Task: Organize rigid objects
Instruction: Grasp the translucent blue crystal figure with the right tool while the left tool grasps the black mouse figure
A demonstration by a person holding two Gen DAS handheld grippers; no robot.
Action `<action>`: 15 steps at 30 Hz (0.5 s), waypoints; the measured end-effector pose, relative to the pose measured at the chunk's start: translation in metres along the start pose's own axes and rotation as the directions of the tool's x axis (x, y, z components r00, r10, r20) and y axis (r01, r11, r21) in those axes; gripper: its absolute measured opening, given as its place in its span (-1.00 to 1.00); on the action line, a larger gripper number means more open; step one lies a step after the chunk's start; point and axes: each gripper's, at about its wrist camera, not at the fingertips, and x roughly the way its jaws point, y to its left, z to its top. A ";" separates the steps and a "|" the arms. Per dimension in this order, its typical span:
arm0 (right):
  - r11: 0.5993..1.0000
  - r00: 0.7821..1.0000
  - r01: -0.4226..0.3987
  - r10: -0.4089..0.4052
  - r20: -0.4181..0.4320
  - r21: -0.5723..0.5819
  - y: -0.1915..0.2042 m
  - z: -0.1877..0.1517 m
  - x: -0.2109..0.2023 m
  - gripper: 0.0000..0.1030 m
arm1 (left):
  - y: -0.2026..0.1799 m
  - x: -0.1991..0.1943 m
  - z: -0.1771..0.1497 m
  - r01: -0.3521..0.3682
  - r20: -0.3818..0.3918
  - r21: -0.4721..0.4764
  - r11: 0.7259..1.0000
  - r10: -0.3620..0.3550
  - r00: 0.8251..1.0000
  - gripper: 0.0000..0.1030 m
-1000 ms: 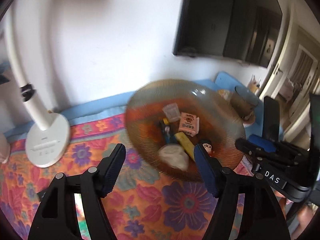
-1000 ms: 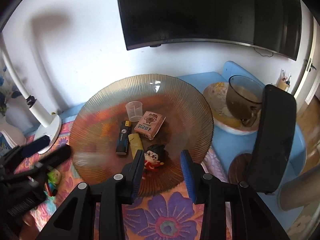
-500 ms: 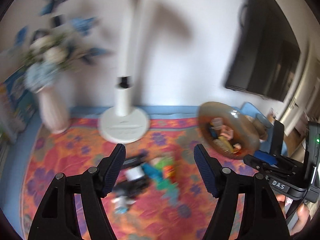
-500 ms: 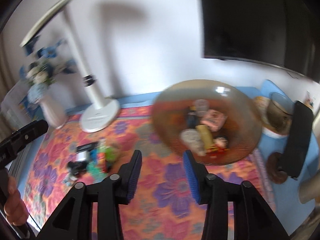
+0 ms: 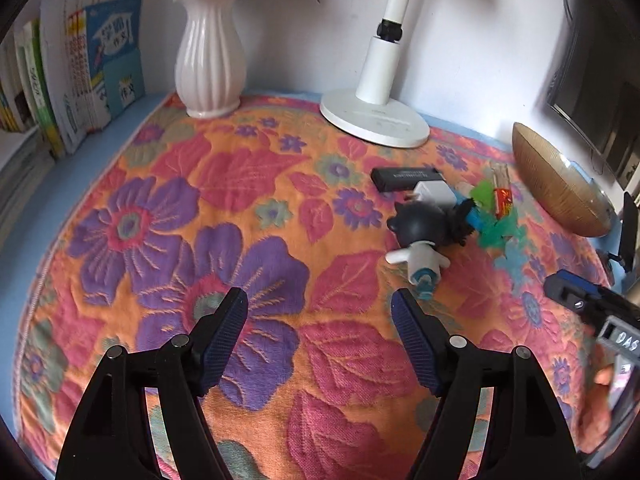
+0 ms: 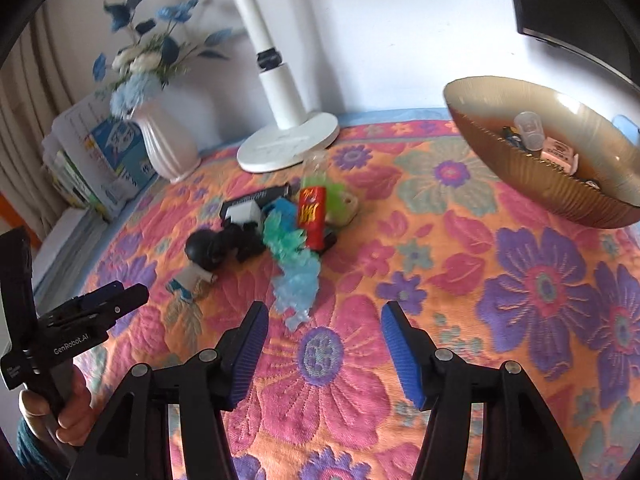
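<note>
A pile of small objects lies on the floral cloth: a black-headed figurine (image 5: 420, 236) (image 6: 208, 254), a black bar (image 5: 406, 178), a white cube (image 6: 242, 214), a red packet (image 6: 312, 216) and pale blue-green plastic pieces (image 6: 294, 268). A brown glass bowl (image 6: 532, 184) (image 5: 560, 192) at the right holds a clear cup (image 6: 528, 126) and a pink box (image 6: 558, 156). My left gripper (image 5: 320, 322) is open and empty, short of the figurine. My right gripper (image 6: 324, 334) is open and empty, just in front of the plastic pieces.
A white lamp base (image 5: 374, 120) (image 6: 288, 144) and a white vase with blue flowers (image 5: 210, 48) (image 6: 166, 148) stand at the back. Books (image 5: 80, 72) line the left edge. A dark screen (image 6: 580, 12) hangs on the wall.
Both grippers have swung left, away from the bowl, and down toward the pile on the cloth. Both stay open and empty.
</note>
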 end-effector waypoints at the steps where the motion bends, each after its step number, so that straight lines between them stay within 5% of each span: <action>1: 1.000 1.000 -0.001 0.001 0.000 -0.003 0.000 -0.001 0.003 0.19 | -0.001 -0.001 0.000 0.005 0.013 0.003 1.000 -0.005 1.000 0.41; 15: 0.999 0.999 -0.001 0.003 -0.032 0.046 -0.013 -0.003 0.013 0.25 | 0.027 -0.001 -0.005 0.063 0.010 -0.138 0.988 -0.062 0.998 0.41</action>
